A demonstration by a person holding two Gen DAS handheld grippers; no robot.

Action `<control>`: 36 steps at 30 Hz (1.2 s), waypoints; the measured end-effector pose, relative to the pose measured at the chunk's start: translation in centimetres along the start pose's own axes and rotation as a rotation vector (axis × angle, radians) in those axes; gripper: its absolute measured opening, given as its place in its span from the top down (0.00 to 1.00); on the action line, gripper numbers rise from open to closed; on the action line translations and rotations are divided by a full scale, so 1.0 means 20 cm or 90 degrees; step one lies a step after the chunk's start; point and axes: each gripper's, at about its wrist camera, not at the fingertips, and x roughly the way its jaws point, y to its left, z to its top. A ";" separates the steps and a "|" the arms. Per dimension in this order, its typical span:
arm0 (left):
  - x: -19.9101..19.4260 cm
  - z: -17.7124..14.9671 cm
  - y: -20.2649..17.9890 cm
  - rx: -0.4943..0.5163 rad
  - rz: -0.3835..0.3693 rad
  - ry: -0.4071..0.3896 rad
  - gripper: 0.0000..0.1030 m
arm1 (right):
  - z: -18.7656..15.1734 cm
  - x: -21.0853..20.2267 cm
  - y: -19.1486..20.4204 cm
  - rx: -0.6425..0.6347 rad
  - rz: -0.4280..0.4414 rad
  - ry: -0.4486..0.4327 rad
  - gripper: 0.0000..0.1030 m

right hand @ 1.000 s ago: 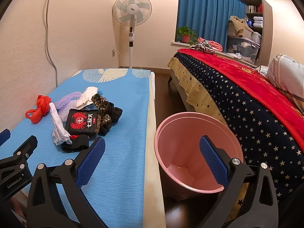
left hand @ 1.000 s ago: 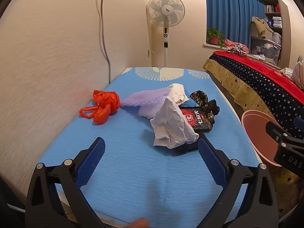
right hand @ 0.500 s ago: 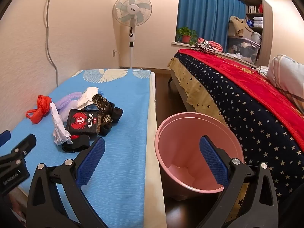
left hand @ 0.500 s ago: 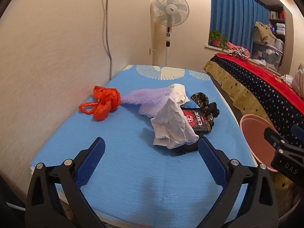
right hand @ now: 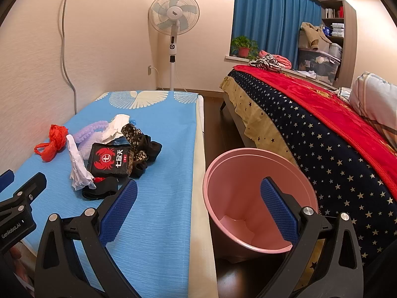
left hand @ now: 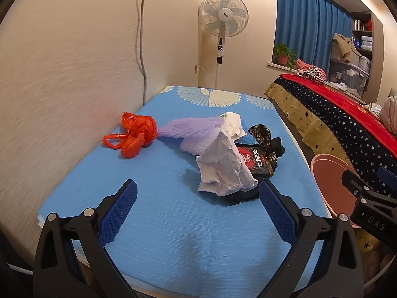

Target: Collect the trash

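the left tool (left hand: 197, 193) hangs with its blue pads spread wide and nothing between them, low over the near end of the blue mat (left hand: 153, 223). the right tool (right hand: 198, 191) is likewise gaping and unloaded, straddling the mat's edge and the pink bin (right hand: 248, 173) on the floor beside it. just past the left tool lies the trash pile: crumpled white paper (left hand: 223, 168) on top of a black strap (left hand: 242, 196), touching a black crab-print packet (left hand: 258, 161), then purple foam netting (left hand: 196, 131). the red plastic bag (left hand: 135, 135) sits apart by the wall. a standing fan (left hand: 223, 19) is farthest.
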 end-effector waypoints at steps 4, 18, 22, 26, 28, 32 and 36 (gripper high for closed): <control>0.00 0.00 0.00 0.002 0.005 -0.004 0.08 | 0.00 0.00 0.00 -0.001 0.000 0.000 0.05; 0.00 -0.02 0.00 0.003 0.016 -0.002 0.08 | 0.00 0.00 0.00 0.000 0.000 0.000 0.05; 0.01 -0.02 -0.01 0.004 0.017 0.009 0.08 | 0.00 0.00 0.00 0.000 0.000 0.000 0.05; 0.02 -0.03 -0.01 0.007 0.020 0.014 0.08 | 0.00 0.00 0.00 0.000 0.000 0.000 0.05; 0.02 -0.03 -0.01 0.007 0.019 0.014 0.08 | 0.00 0.00 0.00 0.000 0.000 0.000 0.05; 0.02 -0.03 -0.02 0.007 0.016 0.016 0.08 | 0.00 0.00 0.01 -0.001 0.001 0.000 0.05; 0.02 -0.03 -0.02 0.008 0.015 0.015 0.08 | 0.00 0.00 0.01 -0.001 0.000 0.000 0.05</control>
